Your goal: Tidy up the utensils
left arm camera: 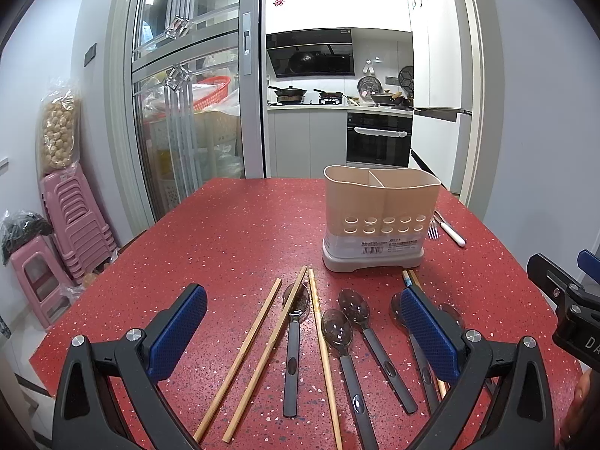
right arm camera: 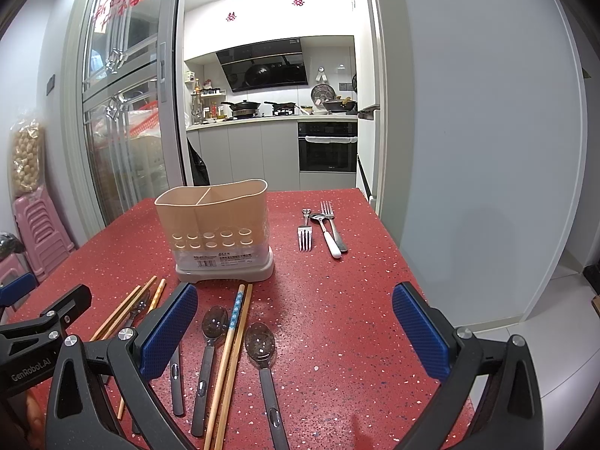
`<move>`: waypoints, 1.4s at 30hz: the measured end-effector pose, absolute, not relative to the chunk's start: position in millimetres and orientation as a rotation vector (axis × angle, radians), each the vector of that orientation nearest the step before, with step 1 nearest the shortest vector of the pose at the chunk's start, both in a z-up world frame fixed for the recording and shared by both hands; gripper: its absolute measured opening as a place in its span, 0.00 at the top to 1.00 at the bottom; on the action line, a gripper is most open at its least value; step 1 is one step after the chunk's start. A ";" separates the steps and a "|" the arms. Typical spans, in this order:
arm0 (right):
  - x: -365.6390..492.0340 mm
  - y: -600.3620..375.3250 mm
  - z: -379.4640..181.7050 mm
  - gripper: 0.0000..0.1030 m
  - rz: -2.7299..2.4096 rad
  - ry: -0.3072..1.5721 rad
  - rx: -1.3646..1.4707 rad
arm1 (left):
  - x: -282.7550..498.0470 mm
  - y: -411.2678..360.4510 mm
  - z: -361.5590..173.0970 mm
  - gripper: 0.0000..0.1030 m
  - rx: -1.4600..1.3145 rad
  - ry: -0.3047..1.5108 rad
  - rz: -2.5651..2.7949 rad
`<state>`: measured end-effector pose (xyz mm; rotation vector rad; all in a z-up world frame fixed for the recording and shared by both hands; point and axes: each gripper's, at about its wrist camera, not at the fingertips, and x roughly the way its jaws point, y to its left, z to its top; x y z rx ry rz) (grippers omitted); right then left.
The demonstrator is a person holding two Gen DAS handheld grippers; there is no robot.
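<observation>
A beige two-compartment utensil holder (left arm camera: 380, 212) (right arm camera: 217, 232) stands empty on the red speckled table (left arm camera: 232, 232) (right arm camera: 337, 300). In front of it lie several wooden chopsticks (left arm camera: 258, 348) (right arm camera: 230, 360) and several dark-handled spoons (left arm camera: 294, 337) (right arm camera: 262, 352). Two forks (right arm camera: 304, 234) and a white-handled utensil (right arm camera: 330, 236) (left arm camera: 452, 232) lie to the holder's right. My left gripper (left arm camera: 303, 318) is open and empty above the chopsticks and spoons. My right gripper (right arm camera: 296, 322) is open and empty over the table, right of the spoons.
Pink stacked stools (left arm camera: 75, 217) (right arm camera: 37, 232) stand left of the table by a glass sliding door (left arm camera: 180, 93). A white wall (right arm camera: 487, 150) runs along the table's right edge. The kitchen with an oven (left arm camera: 378, 138) lies beyond the far edge.
</observation>
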<state>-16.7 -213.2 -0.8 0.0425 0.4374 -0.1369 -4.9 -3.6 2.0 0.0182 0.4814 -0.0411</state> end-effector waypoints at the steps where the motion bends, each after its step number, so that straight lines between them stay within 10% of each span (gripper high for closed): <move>1: -17.2 -213.0 -0.6 0.00 -0.135 0.437 0.042 | -4.9 -3.6 2.0 0.00 0.018 0.481 -0.041; 23: -1.4 -222.4 1.9 0.00 -0.065 0.502 0.069 | 6.4 2.4 -6.1 0.00 0.021 0.549 -0.052; 42: 81.9 -240.5 -70.4 0.00 0.052 1.101 0.050 | 117.7 73.3 -62.1 0.00 0.046 0.948 -0.100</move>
